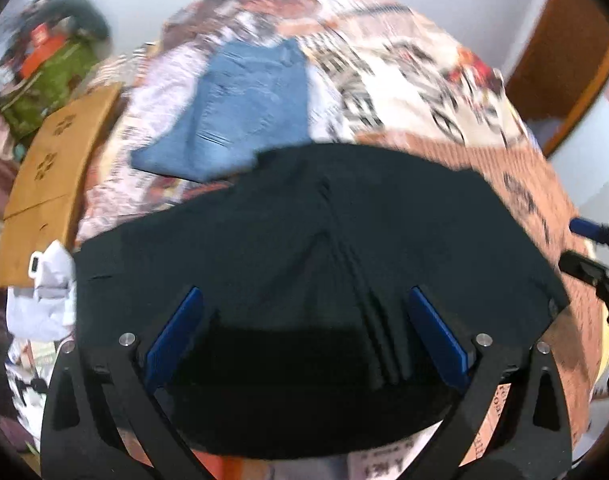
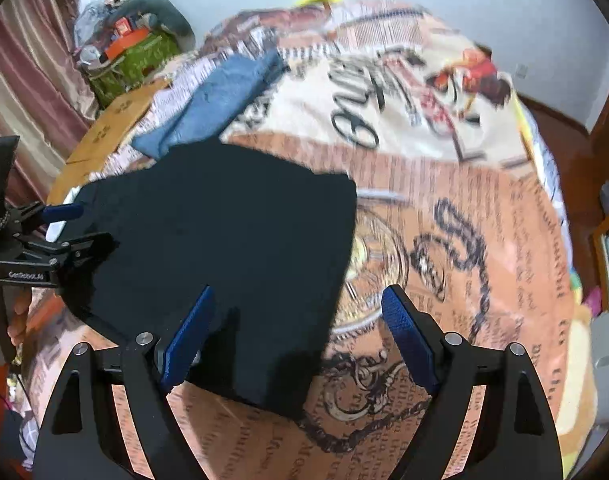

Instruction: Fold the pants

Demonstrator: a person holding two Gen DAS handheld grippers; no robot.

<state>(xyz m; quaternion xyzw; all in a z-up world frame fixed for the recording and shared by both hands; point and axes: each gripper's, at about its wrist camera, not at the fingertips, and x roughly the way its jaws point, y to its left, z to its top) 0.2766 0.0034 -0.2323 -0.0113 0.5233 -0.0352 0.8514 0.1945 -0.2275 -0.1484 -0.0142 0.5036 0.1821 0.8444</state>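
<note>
The black pants (image 1: pixel 304 240) lie folded flat on the printed bedspread (image 1: pixel 424 92). My left gripper (image 1: pixel 302 300) is open just above their near edge, with nothing between its blue pads. In the right wrist view the black pants (image 2: pixel 224 248) lie to the left. My right gripper (image 2: pixel 298 300) is open above their right edge and near corner, holding nothing. The left gripper (image 2: pixel 84 232) shows at the far left, open, at the pants' left edge. The right gripper (image 1: pixel 576 244) shows at the right edge of the left wrist view.
Folded blue jeans (image 1: pixel 240 112) lie on the bed beyond the black pants, also in the right wrist view (image 2: pixel 220 96). A cardboard box (image 1: pixel 52 168) stands left of the bed. A green bag with clutter (image 2: pixel 132 56) stands by the curtain. White cloth (image 1: pixel 40 296) lies at the left.
</note>
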